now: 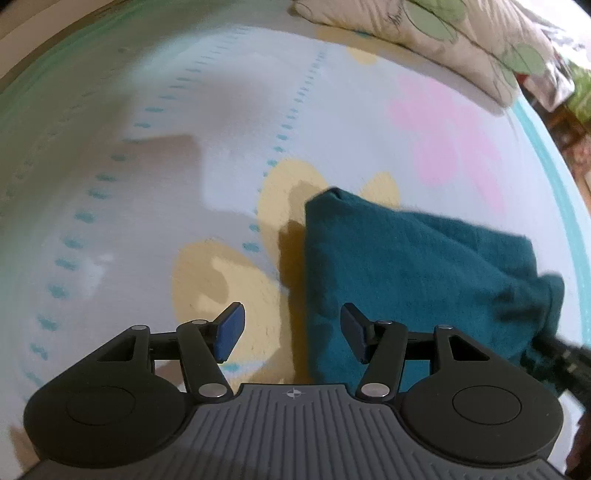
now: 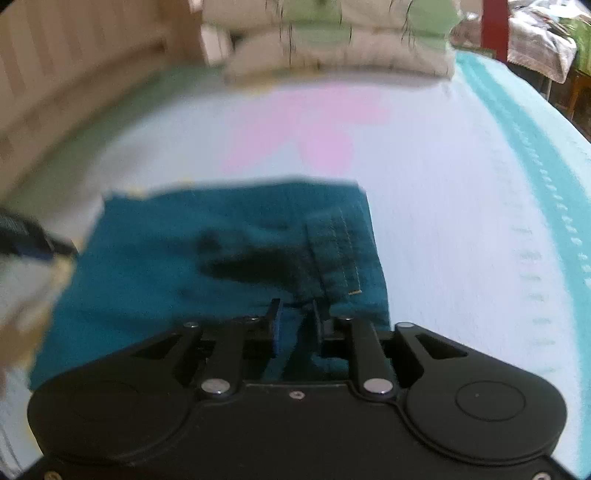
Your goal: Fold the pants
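Note:
The teal pants [image 1: 406, 266] lie folded into a compact block on the white bedsheet; they also show in the right wrist view [image 2: 229, 254] with a stitched hem strip near the right edge. My left gripper [image 1: 291, 332] is open and empty, hovering over the block's left edge. My right gripper [image 2: 295, 325] has its jaws close together with a fold of teal fabric between them at the near right corner. The right gripper also shows at the block's right end in the left wrist view [image 1: 561, 354]. The left gripper's tip shows at the left in the right wrist view [image 2: 33, 240].
The bedsheet [image 1: 147, 184] has yellow and pink flower prints and a teal border [image 2: 535, 155]. Leaf-print pillows [image 1: 443, 33] are stacked at the head of the bed [image 2: 332, 40]. A beige wall [image 2: 74, 74] is at the left, furniture at the far right.

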A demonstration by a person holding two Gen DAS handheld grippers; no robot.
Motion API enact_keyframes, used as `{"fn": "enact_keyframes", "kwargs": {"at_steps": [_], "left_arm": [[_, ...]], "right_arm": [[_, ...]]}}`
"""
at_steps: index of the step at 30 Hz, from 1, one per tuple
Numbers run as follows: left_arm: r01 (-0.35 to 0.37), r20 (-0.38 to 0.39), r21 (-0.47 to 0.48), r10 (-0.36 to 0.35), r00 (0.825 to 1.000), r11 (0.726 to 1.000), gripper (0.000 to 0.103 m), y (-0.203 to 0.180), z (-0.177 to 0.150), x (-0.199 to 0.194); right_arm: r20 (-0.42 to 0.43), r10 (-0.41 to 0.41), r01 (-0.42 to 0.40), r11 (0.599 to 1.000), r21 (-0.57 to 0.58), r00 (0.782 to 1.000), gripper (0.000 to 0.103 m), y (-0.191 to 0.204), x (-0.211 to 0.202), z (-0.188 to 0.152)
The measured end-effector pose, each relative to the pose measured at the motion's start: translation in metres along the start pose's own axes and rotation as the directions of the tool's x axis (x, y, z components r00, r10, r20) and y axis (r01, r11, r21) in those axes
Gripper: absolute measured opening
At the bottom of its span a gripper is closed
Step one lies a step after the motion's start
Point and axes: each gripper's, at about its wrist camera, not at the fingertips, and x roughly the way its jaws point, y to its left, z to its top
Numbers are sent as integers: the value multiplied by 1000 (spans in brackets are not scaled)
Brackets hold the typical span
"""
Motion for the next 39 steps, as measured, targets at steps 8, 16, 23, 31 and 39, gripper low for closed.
{"fn": "enact_keyframes", "kwargs": {"at_steps": [8,16,23,31,39], "left_arm": [[30,38,63,-32,999,998,56,-18,-7,-10],[126,78,217,-146,986,968,56,-80,-21,-20],[220,-7,268,-226,974,938,56,-128,-39,17],[156,-66,400,-141,988,903,62,-148,-67,47],[156,-51,415,-148,988,896,64,-148,-72,48]], "right_arm": [[115,-44,40,999,37,992,69,-14,-2,37],[-68,46,-41,997,66,997,28,-35,35,40],[-86,77,-73,996,49,993,31,-39,34,20],[-109,197,-183,975,129,974,55,-50,39,30],[-161,278,-236,942,238,947,61,-62,62,46]]}}
